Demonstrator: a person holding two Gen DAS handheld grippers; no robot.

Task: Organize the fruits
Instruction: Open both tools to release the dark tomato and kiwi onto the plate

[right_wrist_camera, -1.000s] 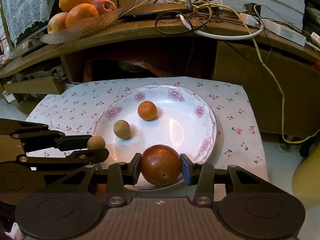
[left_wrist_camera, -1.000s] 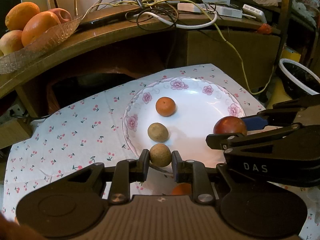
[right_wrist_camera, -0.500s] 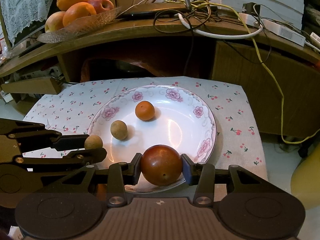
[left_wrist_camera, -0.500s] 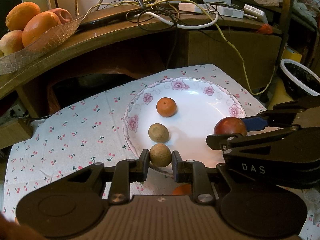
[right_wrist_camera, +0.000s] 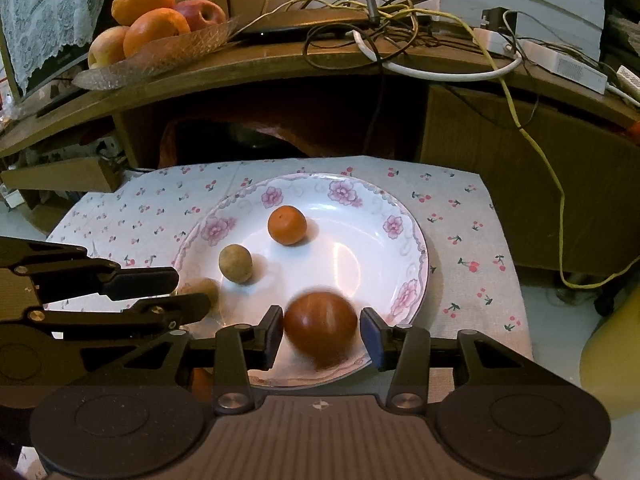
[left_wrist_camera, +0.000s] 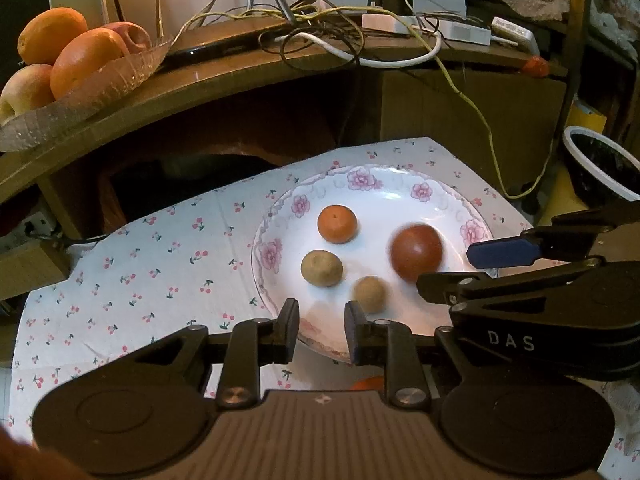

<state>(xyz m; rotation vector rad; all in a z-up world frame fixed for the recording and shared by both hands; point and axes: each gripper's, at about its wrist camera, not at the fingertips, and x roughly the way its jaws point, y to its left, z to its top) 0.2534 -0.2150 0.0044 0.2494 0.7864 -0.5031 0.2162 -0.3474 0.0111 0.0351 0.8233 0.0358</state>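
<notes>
A white flowered plate [left_wrist_camera: 400, 184] [right_wrist_camera: 416, 240] lies on a cherry-print cloth [left_wrist_camera: 160, 264]. On it are a small orange [left_wrist_camera: 337, 223] [right_wrist_camera: 287, 225], a tan fruit [left_wrist_camera: 321, 267] [right_wrist_camera: 235, 263], a second tan fruit [left_wrist_camera: 370, 294] [right_wrist_camera: 200, 289] and a dark red fruit [left_wrist_camera: 416, 252] [right_wrist_camera: 320, 327], both blurred. My left gripper [left_wrist_camera: 321, 330] is open and empty, just in front of the second tan fruit. My right gripper [right_wrist_camera: 322, 334] is open around the red fruit, pads apart from it.
A glass bowl [right_wrist_camera: 160, 56] with oranges and apples sits on the wooden shelf [right_wrist_camera: 320, 68] behind, beside tangled cables [right_wrist_camera: 380, 20]. A black-and-white bowl [left_wrist_camera: 600, 164] stands at the right. A yellow object [right_wrist_camera: 612, 364] is at the right edge.
Both grippers have opened. The left one let go of the tan fruit and the right one let go of the red fruit; both fruits now lie on the plate, blurred by motion.
</notes>
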